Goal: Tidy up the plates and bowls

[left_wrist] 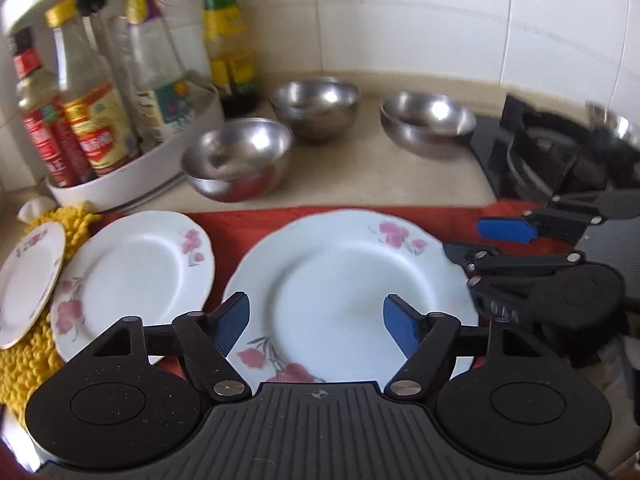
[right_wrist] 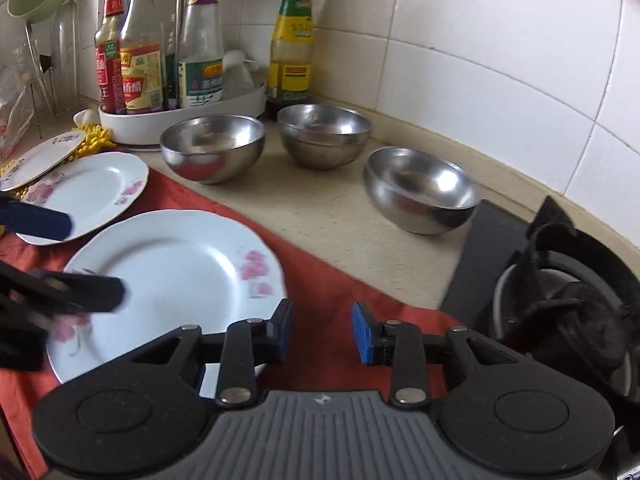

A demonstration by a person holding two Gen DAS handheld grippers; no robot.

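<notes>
We hold the left gripper [left_wrist: 316,322] spread wide over the large floral plate [left_wrist: 344,280], which lies flat on the red cloth [right_wrist: 320,280], likely to take its near rim. Our right gripper [right_wrist: 322,334] also stands apart, empty, just beside that plate's right edge (over bare cloth). The medium plate [left_wrist: 136,272] overlaps a small plate [left_wrist: 28,280] on the yellow mat [left_wrist: 24,364]. Three steel bowls [right_wrist: 214,146] sit apart on the counter behind, leaving room; the stove [right_wrist: 560,280] crowds the right.

Left hand-held gripper [left_wrist: 316,326] and right hand-held gripper [right_wrist: 322,334], fingers parted.
</notes>
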